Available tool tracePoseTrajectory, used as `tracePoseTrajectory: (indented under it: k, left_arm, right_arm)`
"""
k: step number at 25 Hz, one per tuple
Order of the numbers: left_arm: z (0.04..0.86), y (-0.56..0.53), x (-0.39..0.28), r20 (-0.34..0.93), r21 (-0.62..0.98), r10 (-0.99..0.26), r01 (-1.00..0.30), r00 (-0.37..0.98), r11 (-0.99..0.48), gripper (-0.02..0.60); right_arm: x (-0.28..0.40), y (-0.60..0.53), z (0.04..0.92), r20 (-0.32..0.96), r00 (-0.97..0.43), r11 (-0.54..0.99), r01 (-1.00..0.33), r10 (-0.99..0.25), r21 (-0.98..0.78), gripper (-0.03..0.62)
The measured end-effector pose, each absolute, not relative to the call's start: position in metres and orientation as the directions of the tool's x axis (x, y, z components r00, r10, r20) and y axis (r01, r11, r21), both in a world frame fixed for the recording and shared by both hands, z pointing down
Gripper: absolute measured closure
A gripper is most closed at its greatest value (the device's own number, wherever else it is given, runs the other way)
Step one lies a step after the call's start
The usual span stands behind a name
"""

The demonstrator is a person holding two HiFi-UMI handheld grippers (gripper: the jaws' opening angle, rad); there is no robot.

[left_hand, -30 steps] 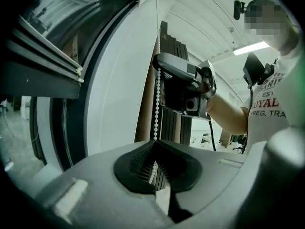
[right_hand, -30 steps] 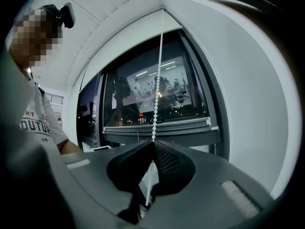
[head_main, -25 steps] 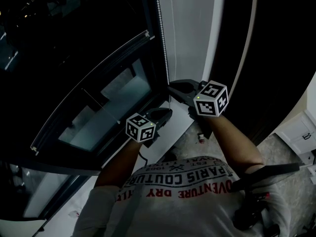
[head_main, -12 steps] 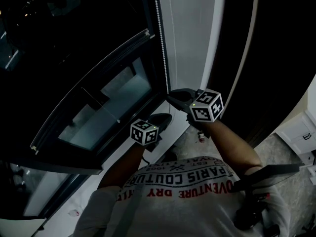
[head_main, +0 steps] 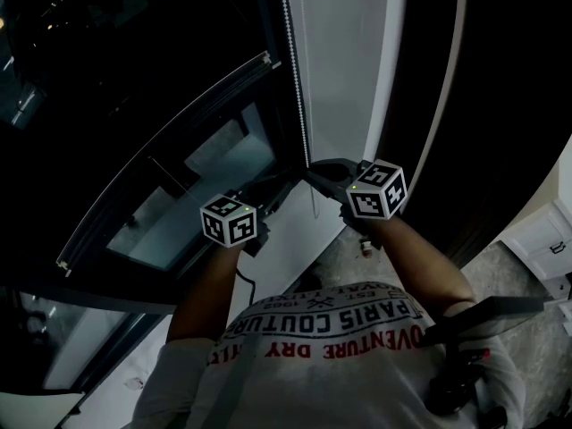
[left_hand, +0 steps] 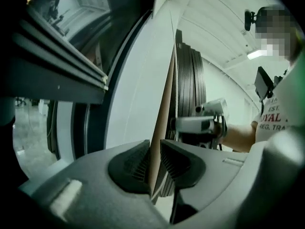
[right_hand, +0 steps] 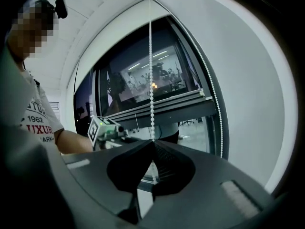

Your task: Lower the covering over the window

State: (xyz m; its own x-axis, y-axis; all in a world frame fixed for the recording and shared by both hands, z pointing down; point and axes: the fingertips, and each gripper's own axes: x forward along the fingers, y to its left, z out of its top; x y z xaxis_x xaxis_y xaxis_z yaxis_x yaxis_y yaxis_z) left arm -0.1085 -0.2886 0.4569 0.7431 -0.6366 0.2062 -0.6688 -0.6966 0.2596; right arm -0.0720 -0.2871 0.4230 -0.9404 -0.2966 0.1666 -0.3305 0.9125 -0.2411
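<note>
Mid-pull, judging by the grip: the right gripper (right_hand: 153, 143) was clamped on the bead chain (right_hand: 151, 80) at the window's (head_main: 188, 181) right edge. The left gripper (left_hand: 154, 151), jaws just opening, pinched nothing. Next it likely needed a fresh hold higher up the chain.

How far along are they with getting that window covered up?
Little looks done: the window glass shows bare. In hand: the right hand-held gripper is shut on the bead chain; the left hand-held gripper has just been opening its jaws, a pale strip between them unpinched. Left: pulling the chain until the glass is covered.
</note>
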Motion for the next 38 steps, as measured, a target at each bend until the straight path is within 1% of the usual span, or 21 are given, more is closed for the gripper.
tracePoseTrajectory:
  k: [3,5,8,12,21,22,23,24,29,38]
  left_arm:
    - [0.395,-0.301,-0.109,0.116,0.223,-0.654,-0.661,0.748,-0.716,0.508]
    - [0.359,-0.306,-0.101,0.079,0.211,-0.625,-0.626,0.776,-0.751,0.508]
    - [0.314,-0.310,-0.084,0.039,0.189,-0.572,-0.568,0.819,-0.801,0.508]
    - [0.278,-0.318,-0.065,0.022,0.141,-0.542,-0.539,0.840,-0.830,0.508]
    - [0.250,-0.320,-0.050,0.003,0.109,-0.539,-0.536,0.843,-0.837,0.513]
    - [0.250,-0.320,-0.049,0.006,0.110,-0.540,-0.537,0.842,-0.836,0.520]
    - [0.250,-0.321,-0.049,0.012,0.110,-0.543,-0.541,0.839,-0.834,0.552]
    - [0.250,-0.321,-0.049,0.017,0.109,-0.547,-0.545,0.837,-0.831,0.569]
    - [0.250,-0.322,-0.050,0.025,0.118,-0.539,-0.538,0.842,-0.835,0.572]
    - [0.250,-0.320,-0.057,0.000,0.104,-0.552,-0.549,0.834,-0.830,0.574]
  right_arm:
    - [-0.071,-0.286,0.422,0.163,-0.941,0.913,-0.328,-0.295,-0.244,0.586]
    - [-0.072,-0.286,0.421,0.164,-0.942,0.915,-0.325,-0.291,-0.240,0.586]
    - [-0.073,-0.284,0.422,0.164,-0.943,0.916,-0.322,-0.289,-0.240,0.586]
    - [-0.074,-0.283,0.420,0.165,-0.944,0.917,-0.320,-0.286,-0.239,0.586]
    - [-0.075,-0.279,0.421,0.163,-0.948,0.919,-0.309,-0.275,-0.243,0.586]
    - [-0.075,-0.279,0.421,0.162,-0.947,0.919,-0.309,-0.276,-0.244,0.586]
    - [-0.074,-0.279,0.421,0.162,-0.947,0.919,-0.310,-0.277,-0.244,0.586]
    - [-0.074,-0.280,0.420,0.161,-0.947,0.918,-0.311,-0.278,-0.244,0.586]
    - [-0.074,-0.281,0.420,0.154,-0.947,0.917,-0.313,-0.282,-0.248,0.586]
    - [-0.072,-0.281,0.420,0.137,-0.951,0.911,-0.304,-0.276,-0.277,0.586]
